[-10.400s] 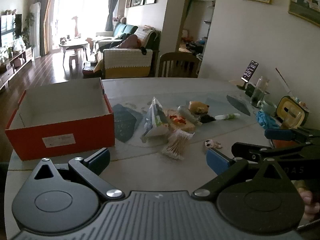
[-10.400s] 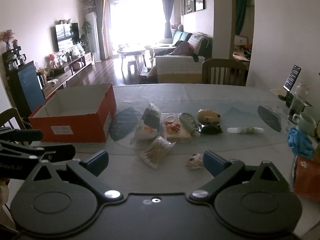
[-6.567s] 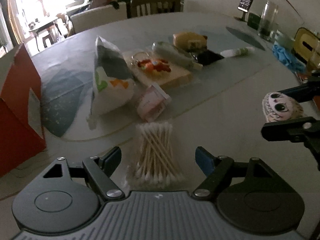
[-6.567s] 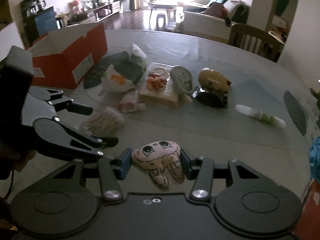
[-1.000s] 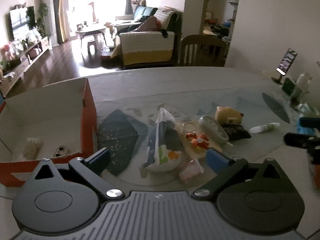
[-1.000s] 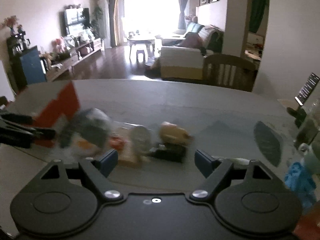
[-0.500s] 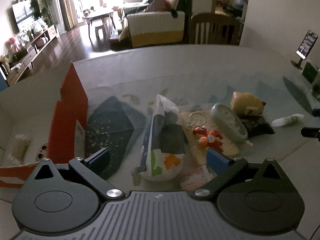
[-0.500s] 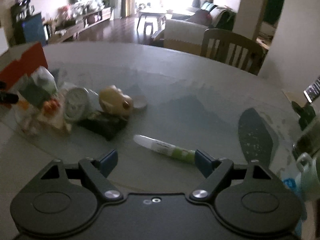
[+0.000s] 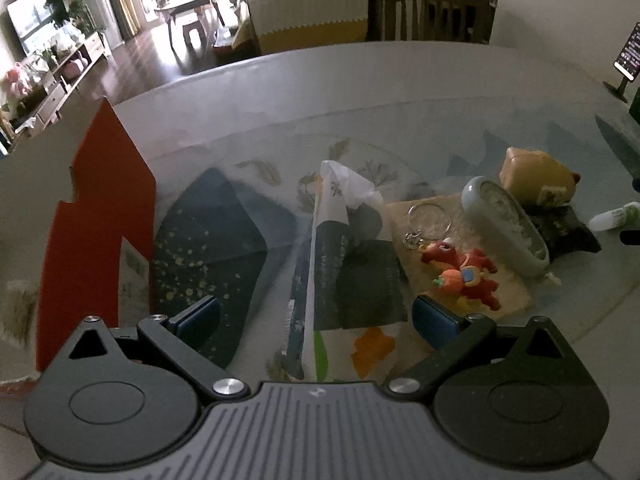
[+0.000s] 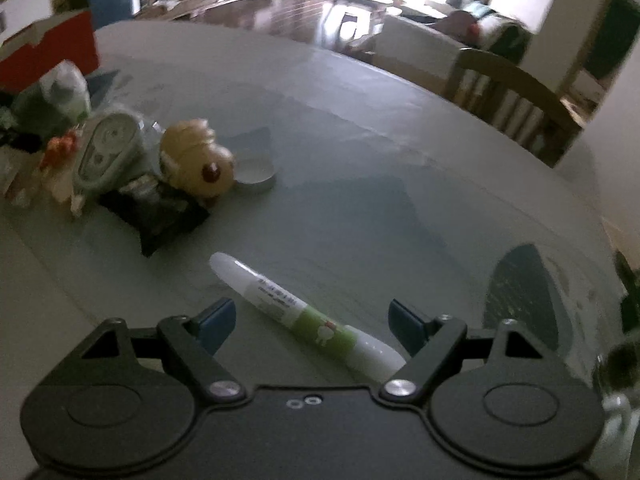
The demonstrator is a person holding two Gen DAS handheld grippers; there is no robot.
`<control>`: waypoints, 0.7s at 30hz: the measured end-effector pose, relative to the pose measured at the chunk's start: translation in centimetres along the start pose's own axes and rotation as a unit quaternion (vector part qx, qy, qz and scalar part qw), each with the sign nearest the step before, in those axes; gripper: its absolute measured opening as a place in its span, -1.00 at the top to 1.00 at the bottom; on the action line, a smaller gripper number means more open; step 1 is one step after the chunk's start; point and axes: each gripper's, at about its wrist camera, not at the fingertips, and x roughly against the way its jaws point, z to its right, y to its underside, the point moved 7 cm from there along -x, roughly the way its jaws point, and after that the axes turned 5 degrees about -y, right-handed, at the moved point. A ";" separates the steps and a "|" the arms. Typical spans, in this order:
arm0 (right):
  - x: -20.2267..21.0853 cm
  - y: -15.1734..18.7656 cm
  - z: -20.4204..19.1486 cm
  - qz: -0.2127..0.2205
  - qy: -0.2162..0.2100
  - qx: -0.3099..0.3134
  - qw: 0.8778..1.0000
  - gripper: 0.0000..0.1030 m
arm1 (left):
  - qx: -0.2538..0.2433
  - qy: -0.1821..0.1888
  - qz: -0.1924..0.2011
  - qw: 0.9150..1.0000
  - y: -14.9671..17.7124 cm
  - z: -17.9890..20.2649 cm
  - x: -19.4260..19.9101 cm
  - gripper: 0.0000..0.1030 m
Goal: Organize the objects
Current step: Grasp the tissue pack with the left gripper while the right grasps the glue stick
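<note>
My left gripper (image 9: 316, 318) is open, and a white, dark and green snack bag (image 9: 340, 276) lies between its two blue pads. The orange box (image 9: 96, 232) stands at the left, with a bundle of cotton swabs (image 9: 16, 308) just visible inside. Right of the bag lie a red toy keychain (image 9: 460, 268), a grey oval case (image 9: 504, 224), a yellow plush (image 9: 532, 176) and a black packet (image 9: 564, 228). My right gripper (image 10: 312, 320) is open around a white and green tube (image 10: 304, 312) lying slantwise on the table. The yellow plush (image 10: 196, 160) and black packet (image 10: 156, 208) sit farther left.
A small round tin (image 10: 256, 174) rests behind the plush. A wooden chair (image 10: 508, 96) stands at the table's far edge. A phone on a stand (image 9: 628, 56) is at the far right. A dark patterned patch (image 10: 524, 296) marks the tablecloth on the right.
Both grippers have moved down and forward. The left one has closed in on the snack bag, the right one on the white and green tube. Both stay open.
</note>
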 end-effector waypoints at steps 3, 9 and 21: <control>-0.7 0.1 0.0 -0.020 -0.020 0.006 1.000 -0.57 | -0.005 -0.009 -0.010 1.000 0.1 -0.2 -0.8 -0.99; -0.8 0.3 -0.7 -0.026 -0.068 -0.004 0.997 -0.55 | -0.001 0.003 -0.018 1.000 0.2 -0.3 -1.7 -0.99; 0.3 0.4 -2.8 -0.021 -0.077 -0.013 0.997 0.43 | 0.000 0.028 -0.015 0.999 0.9 0.1 -1.7 -0.29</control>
